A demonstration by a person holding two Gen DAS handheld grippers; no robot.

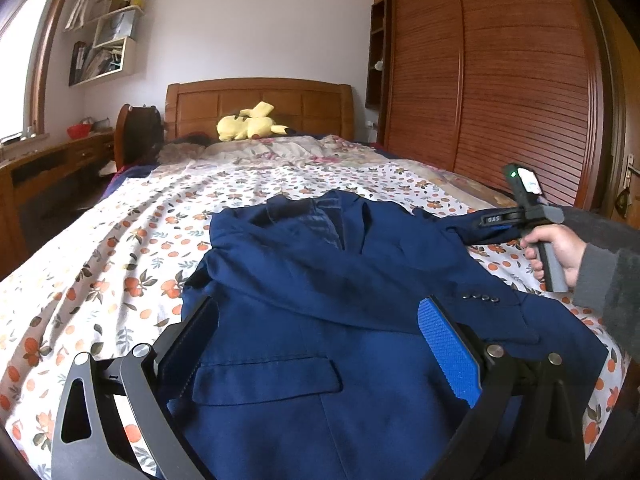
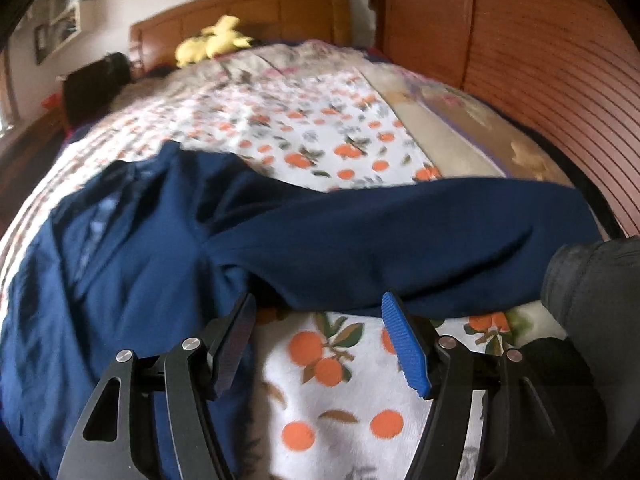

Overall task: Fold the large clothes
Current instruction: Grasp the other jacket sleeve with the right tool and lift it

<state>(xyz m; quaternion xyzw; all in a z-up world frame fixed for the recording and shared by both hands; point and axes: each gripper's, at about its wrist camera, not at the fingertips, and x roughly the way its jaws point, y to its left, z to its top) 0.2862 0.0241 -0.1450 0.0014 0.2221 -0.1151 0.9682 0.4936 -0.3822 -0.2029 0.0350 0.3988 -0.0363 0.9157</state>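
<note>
A navy blue suit jacket [image 1: 320, 300] lies front-up on the bed, collar toward the headboard. One sleeve is folded across its chest, cuff buttons [image 1: 480, 299] showing. My left gripper [image 1: 320, 308] is open and empty just above the jacket's lower front, near a flap pocket [image 1: 266, 380]. In the right wrist view the jacket [image 2: 120, 248] lies to the left with its other sleeve [image 2: 400, 232] stretched out to the right. My right gripper [image 2: 318, 308] is open, its tips at the near edge of that sleeve. The right gripper also shows in the left wrist view [image 1: 486, 222], at the sleeve.
The bed has an orange-print sheet [image 1: 120, 248] and a wooden headboard [image 1: 260, 100]. A yellow plush toy [image 1: 250, 124] lies by the pillows. A slatted wooden wardrobe [image 1: 500, 80] stands along the right side. A desk [image 1: 52, 160] and wall shelves [image 1: 104, 40] are at the left.
</note>
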